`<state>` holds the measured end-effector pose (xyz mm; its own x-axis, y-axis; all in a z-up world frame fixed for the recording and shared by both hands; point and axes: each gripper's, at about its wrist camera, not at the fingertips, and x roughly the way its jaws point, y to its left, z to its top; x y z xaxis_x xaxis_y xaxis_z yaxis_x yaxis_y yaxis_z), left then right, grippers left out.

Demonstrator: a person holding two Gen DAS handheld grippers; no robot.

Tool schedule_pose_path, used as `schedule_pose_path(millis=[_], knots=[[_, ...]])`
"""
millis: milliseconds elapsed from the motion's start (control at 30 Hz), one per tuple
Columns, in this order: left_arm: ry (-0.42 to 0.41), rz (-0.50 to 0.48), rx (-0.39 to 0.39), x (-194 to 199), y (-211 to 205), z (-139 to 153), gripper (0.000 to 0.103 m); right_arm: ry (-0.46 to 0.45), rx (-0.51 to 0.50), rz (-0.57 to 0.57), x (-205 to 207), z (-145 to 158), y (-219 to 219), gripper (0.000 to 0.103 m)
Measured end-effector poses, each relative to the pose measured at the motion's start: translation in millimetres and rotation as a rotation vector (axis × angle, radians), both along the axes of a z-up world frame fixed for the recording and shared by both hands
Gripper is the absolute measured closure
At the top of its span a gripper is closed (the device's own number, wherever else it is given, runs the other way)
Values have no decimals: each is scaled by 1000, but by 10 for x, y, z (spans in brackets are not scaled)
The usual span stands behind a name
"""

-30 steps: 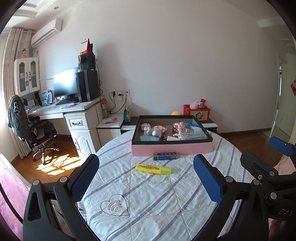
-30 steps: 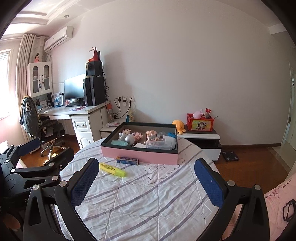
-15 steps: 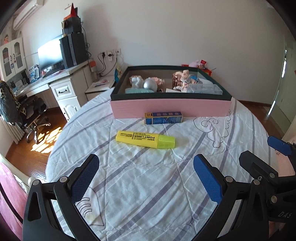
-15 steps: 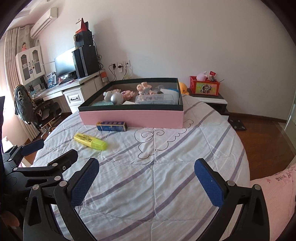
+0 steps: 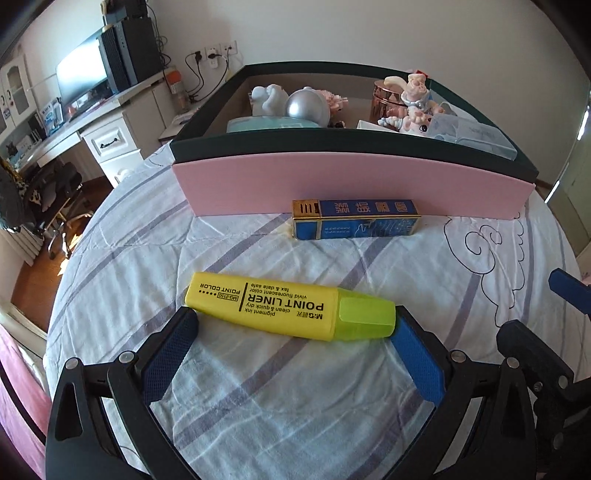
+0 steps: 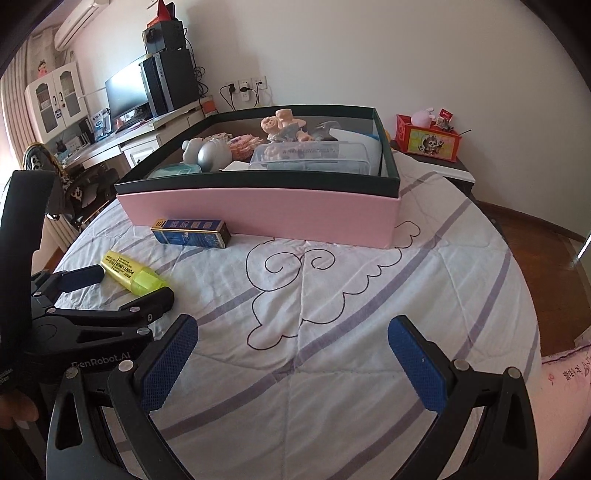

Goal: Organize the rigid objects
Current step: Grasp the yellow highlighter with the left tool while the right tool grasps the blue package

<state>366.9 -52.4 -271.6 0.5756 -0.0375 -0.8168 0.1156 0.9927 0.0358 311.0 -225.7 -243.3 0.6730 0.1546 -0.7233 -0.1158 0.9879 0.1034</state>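
Bedroom with desk and monitor behind; round tabletop [image 6: 369, 295] in striped quilted cloth carried everything. Yellow highlighter [image 5: 291, 306] lay flat near the front edge, lengthwise between the left tongs [image 5: 293, 326], spread apart at its two ends, likely lined up for an end-to-end pinch. Blue box [image 5: 356, 219] sat against the pink tray [image 5: 351, 184], probable destination. Right tongs [image 6: 293, 341] hung apart, empty.

**A home bedroom with a study corner**

We see a quilted bedspread [image 6: 332, 295] underfoot — striped, with stitched cloud shapes. Along the far wall stand a white desk [image 6: 140, 144] with a monitor [image 6: 125, 88], an office chair [image 5: 55, 192], a glass-door cabinet [image 6: 51, 99] — and an air conditioner [image 6: 81, 22] above.
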Motion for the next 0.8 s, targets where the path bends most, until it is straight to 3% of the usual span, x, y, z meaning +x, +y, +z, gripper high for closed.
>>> schedule_pose_path(millis=[167,233,267,400,633,800], knots=[[-3,-45,-39,68,27,-4,3,9,-14,1,49,2,56,0],[-29,-52,-63,14,77,48,20,9,-11,-12,58,8,59,0],[-40,-46,-70,-7,109,71,34,9,-10,-18,59,12,64,0],[-44,-38,-115,-69,315,93,48,-5,17,-51,58,66,83,0],[-51,11,-135,-260,690,84,43,21,19,-25,278,51,522,0],[-67,57,-138,-356,936,83,23,59,31,-34,522,13,794,0]])
